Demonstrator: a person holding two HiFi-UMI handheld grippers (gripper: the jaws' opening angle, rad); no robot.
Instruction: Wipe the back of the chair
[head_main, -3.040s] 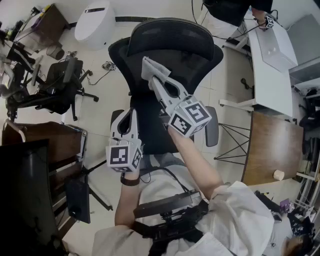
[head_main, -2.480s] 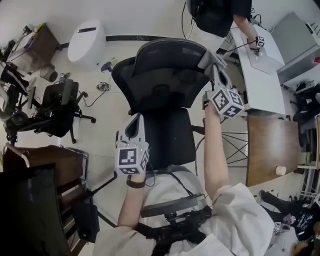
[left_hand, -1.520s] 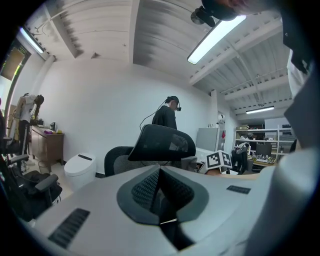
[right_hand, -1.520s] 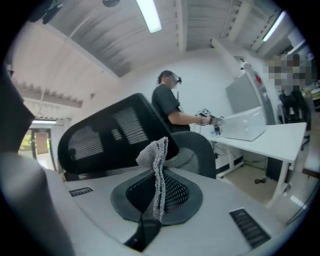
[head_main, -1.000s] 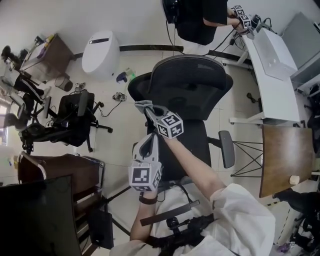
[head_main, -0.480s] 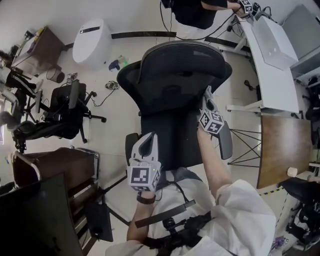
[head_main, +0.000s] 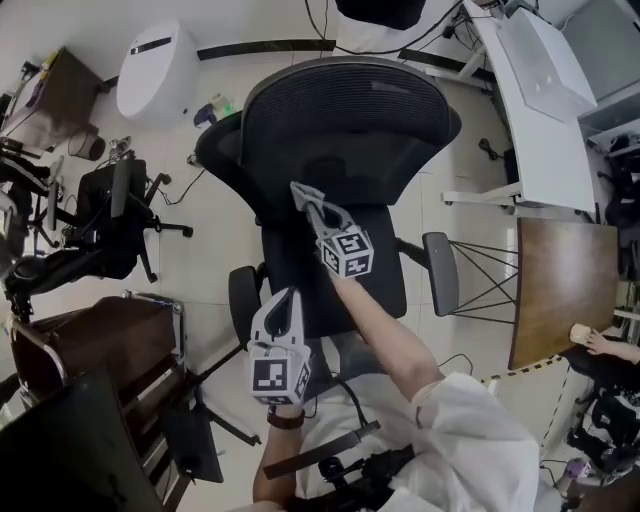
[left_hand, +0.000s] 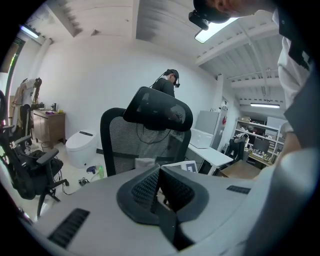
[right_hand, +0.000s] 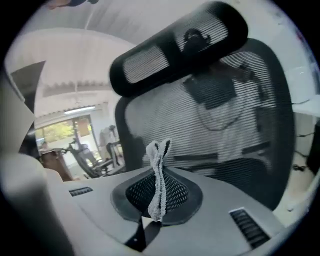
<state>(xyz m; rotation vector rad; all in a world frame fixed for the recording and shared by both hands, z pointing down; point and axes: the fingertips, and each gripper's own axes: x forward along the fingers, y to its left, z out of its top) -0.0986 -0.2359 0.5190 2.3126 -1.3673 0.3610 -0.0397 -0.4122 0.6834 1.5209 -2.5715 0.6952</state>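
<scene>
A black mesh office chair (head_main: 345, 110) fills the middle of the head view, its backrest (right_hand: 220, 125) and headrest (right_hand: 175, 55) large in the right gripper view. My right gripper (head_main: 312, 203) is shut on a grey cloth (right_hand: 158, 180), holding it against the lower left of the backrest front. The cloth (head_main: 301, 193) shows at the jaw tips. My left gripper (head_main: 280, 305) hangs lower, near the seat's front edge, shut with nothing in it. In the left gripper view the chair (left_hand: 150, 135) stands ahead.
A second black chair (head_main: 95, 220) lies to the left. A white round appliance (head_main: 155, 75) stands at the back left. A white desk (head_main: 540, 90) and wooden table (head_main: 560, 280) are on the right. A person (left_hand: 167, 85) stands behind the chair.
My right gripper with the cloth swept from the chair's right side back to the left part of the backrest. The left gripper stayed low by the seat.
</scene>
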